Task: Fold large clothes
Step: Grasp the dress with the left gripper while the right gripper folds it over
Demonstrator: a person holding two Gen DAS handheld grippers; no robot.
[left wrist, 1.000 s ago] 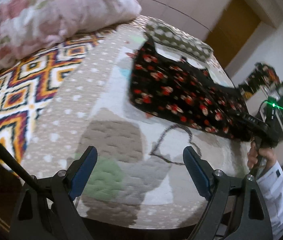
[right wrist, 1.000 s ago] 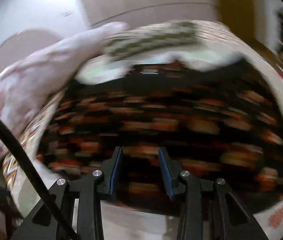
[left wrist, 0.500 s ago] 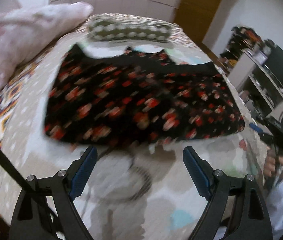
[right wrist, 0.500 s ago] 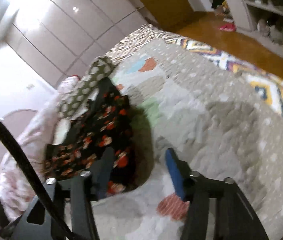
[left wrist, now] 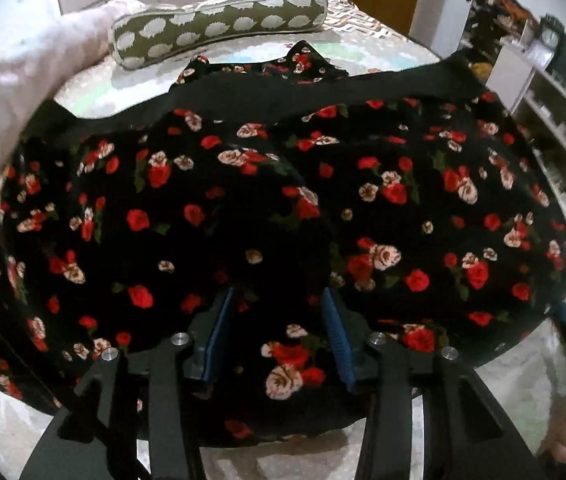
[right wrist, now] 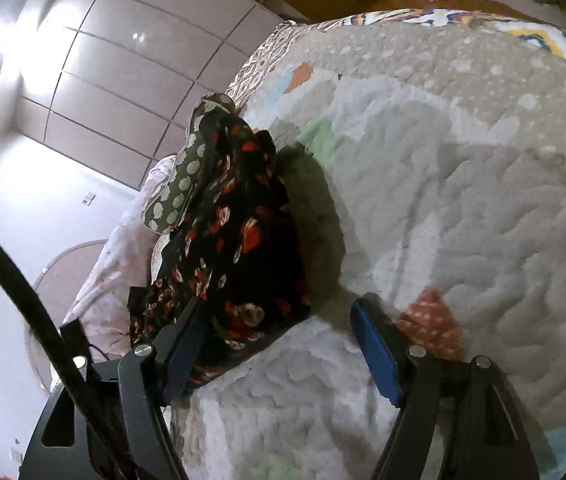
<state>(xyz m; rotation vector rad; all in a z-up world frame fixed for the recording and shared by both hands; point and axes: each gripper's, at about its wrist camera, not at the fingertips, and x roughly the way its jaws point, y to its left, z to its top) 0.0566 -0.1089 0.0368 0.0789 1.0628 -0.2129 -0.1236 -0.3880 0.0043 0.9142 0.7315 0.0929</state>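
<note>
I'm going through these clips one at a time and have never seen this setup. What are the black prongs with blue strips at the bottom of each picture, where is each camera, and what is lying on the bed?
No robot arm here: a person carries a hand-held gripper in each hand, and each has a fisheye camera looking along its two jaws. The blue strips are the jaw pads.

In the left wrist view, the left gripper is over a black floral garment spread on the quilted bedspread. Its jaws are closing with fabric between them. A green spotted bolster lies behind, with a pale pillow beside it.

In the right wrist view, the right gripper sits at the garment's edge. Its jaws are opening; the pads grip nothing.
</note>
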